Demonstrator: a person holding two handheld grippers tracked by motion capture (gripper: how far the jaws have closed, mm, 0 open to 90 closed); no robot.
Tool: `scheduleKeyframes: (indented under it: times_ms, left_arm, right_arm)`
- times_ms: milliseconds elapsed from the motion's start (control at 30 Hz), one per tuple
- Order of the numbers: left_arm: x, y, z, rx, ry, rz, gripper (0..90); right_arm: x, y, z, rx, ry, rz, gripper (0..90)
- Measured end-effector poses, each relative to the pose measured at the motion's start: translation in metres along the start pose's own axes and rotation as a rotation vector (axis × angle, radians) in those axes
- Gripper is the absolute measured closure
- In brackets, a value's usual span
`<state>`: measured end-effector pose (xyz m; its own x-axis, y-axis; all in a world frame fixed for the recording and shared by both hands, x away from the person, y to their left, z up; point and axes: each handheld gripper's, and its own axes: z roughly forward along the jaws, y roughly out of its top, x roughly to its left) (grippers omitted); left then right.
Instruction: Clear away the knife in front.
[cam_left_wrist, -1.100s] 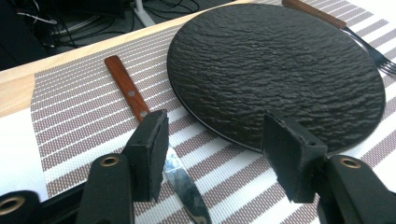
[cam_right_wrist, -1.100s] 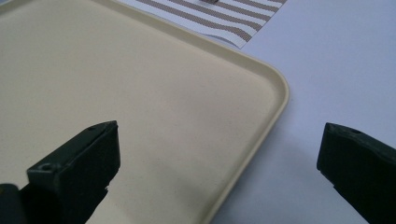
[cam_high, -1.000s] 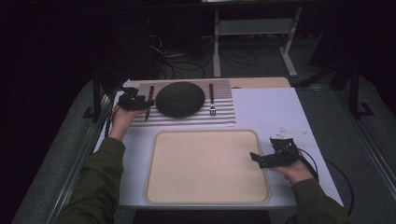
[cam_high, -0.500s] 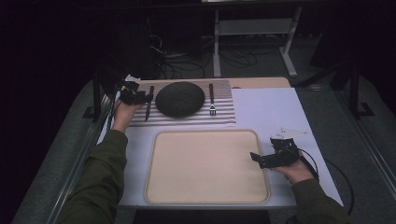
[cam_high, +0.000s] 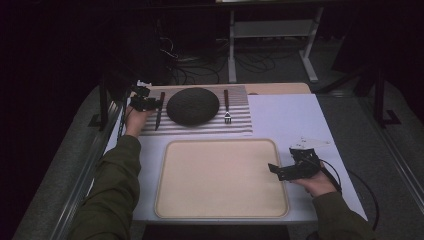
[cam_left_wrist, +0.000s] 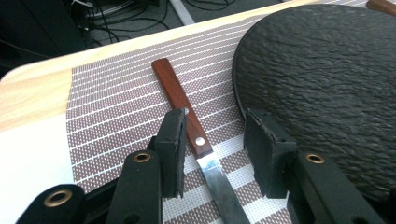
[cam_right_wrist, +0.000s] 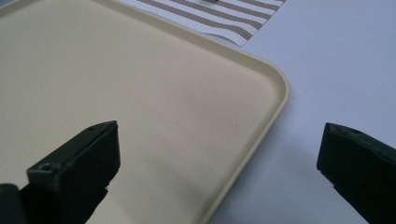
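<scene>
Nearest me, right gripper (cam_high: 278, 171) sits at the tray's (cam_high: 170, 200) right edge, held in the right hand (cam_high: 315, 182). In the right gripper view its 2 jaws stand wide apart with nothing between them: 1 jaw over the cream tray (cam_right_wrist: 140, 93), the other over the white table (cam_right_wrist: 336, 60), the tray's rim running between them. No contact with the tray that I can make out.

Tray itself is bare, lying on the white table (cam_high: 295, 120) just in front of the striped placemat (cam_high: 240, 125).

Farther out, left side: left gripper (cam_high: 159, 103) is down over the knife (cam_high: 159, 110) on the placemat's left part. In the left gripper view the knife (cam_left_wrist: 187, 116) lies flat between the 2 jaws, wooden handle pointing away, blade running back toward the gripper body. I see the jaws partly open and they've just been closing in on it. Left pad (cam_left_wrist: 170, 149) looks right at the handle's edge near the rivets; right pad (cam_left_wrist: 266, 154) is apart from the knife, with striped placemat (cam_left_wrist: 116, 107) showing in the gap. So not gripped yet.

Dark round plate (cam_high: 193, 106) sits just right of the knife; in the left gripper view the plate (cam_left_wrist: 327, 84) lies close beside the right jaw. Can't tell if they touch.

Beyond the plate, a fork (cam_high: 226, 106) on the placemat's right part.
</scene>
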<state>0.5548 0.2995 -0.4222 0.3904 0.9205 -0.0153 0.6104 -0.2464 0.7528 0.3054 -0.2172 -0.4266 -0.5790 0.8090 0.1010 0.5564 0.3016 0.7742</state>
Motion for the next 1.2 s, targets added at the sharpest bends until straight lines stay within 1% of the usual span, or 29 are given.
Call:
scheduleKeyframes:
  times_ms: [67,133,167,433,533,600,633,700,967,1067,1133,1200]
  left_arm:
    - [0.001,-0.001,0.003,-0.005,0.003,-0.005,60.2]
    - [0.0,0.0,0.005,-0.009,0.011,-0.002,60.7]
    - [0.001,0.001,0.006,-0.009,0.009,-0.008,61.1]
    - [0.001,0.008,0.014,0.001,0.036,-0.015,62.1]
    - [0.001,0.006,0.017,0.011,0.051,-0.019,64.1]
    - [0.001,0.005,0.019,0.014,0.041,-0.029,64.1]
    - [0.001,0.004,0.02,0.02,0.046,-0.022,64.1]
    - [0.0,0.003,0.022,0.025,0.043,-0.02,64.1]
    - [0.0,-0.002,0.029,0.057,0.052,-0.022,64.8]
    - [0.0,-0.003,0.032,0.06,0.048,-0.033,65.0]
    - [-0.002,-0.004,0.034,0.064,0.051,-0.024,65.6]
    - [-0.003,-0.004,0.035,0.068,0.062,-0.019,65.9]
  right_arm:
    - [0.0,0.0,0.0,-0.001,0.001,0.0,0.0]
    - [0.0,0.0,0.0,-0.001,0.002,0.0,0.0]
    - [0.0,0.0,0.0,0.0,0.002,0.001,0.0]
    - [-0.001,0.0,0.0,-0.003,0.006,0.002,0.0]
    - [-0.001,0.0,0.0,-0.003,0.006,0.003,0.0]
    - [-0.001,0.0,-0.001,-0.005,0.007,0.006,0.0]
    - [-0.001,0.0,-0.001,-0.005,0.007,0.005,0.0]
    - [-0.001,0.0,-0.001,-0.005,0.007,0.005,0.0]
    - [-0.002,0.0,-0.001,-0.006,0.007,0.006,0.0]
    - [-0.001,0.0,-0.001,-0.005,0.007,0.006,0.0]
    - [-0.001,0.0,-0.001,-0.006,0.008,0.007,0.0]
    - [-0.002,0.0,-0.001,-0.007,0.008,0.008,0.0]
